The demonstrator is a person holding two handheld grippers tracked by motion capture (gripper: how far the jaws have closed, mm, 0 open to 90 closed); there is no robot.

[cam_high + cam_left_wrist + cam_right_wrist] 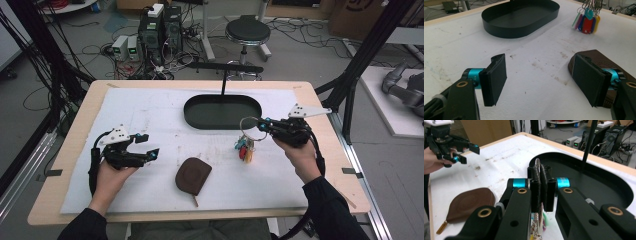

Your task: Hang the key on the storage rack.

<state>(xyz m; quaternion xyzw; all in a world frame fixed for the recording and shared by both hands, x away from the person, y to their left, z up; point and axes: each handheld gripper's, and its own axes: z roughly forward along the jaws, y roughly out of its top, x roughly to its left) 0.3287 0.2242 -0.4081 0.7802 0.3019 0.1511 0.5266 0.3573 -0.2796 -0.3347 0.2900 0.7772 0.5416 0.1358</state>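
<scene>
A bunch of keys with coloured tags [244, 148] [587, 21] hangs from a metal ring [253, 127] just in front of the black oval tray [222, 111]. My right gripper [263, 123] [540, 185] is shut on that ring [537, 166], and the tags dangle low over the white mat. A brown zip pouch [192, 175] [471, 203] lies flat near the front middle. My left gripper [151, 145] [541, 80] stands open to the left of the pouch [605, 60], nothing between its pads; its right jaw partly covers the pouch in the left gripper view.
The tray [520, 18] [599, 185] holds a thin black upright post [223, 82] at its far side. A stained white mat [150, 115] covers the wooden table. Beyond the far edge stand a stool [247, 31] and computer boxes [160, 27].
</scene>
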